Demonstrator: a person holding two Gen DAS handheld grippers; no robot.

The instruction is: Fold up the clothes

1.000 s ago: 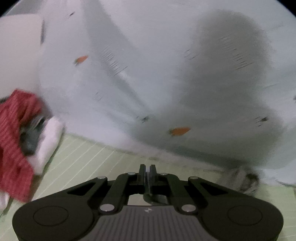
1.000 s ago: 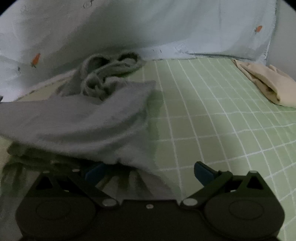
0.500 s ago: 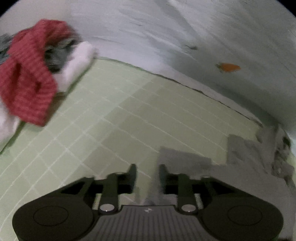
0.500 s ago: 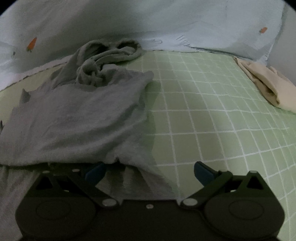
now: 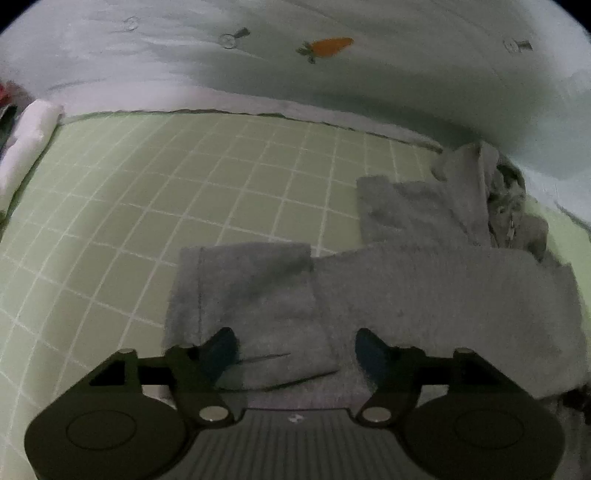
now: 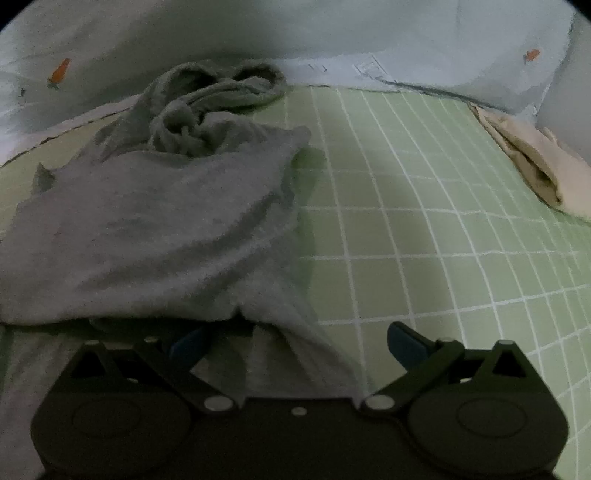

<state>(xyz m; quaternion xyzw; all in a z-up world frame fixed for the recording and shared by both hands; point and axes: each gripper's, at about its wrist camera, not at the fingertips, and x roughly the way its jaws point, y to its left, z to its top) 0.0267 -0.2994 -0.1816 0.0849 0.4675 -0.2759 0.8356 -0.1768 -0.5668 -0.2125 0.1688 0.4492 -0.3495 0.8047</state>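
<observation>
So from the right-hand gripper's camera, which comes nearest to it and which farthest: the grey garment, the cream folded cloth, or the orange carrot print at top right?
1. Grey garment: right at the open right gripper, left and centre.
2. Cream folded cloth: far right, on the green checked mat.
3. Carrot print: top right, on the pale blue sheet behind the mat.

A home bedroom: a green checked bedsheet (image 5: 229, 192) meets carrot-print bedding (image 5: 332, 66), with loose clothes (image 6: 532, 162) around.
</observation>
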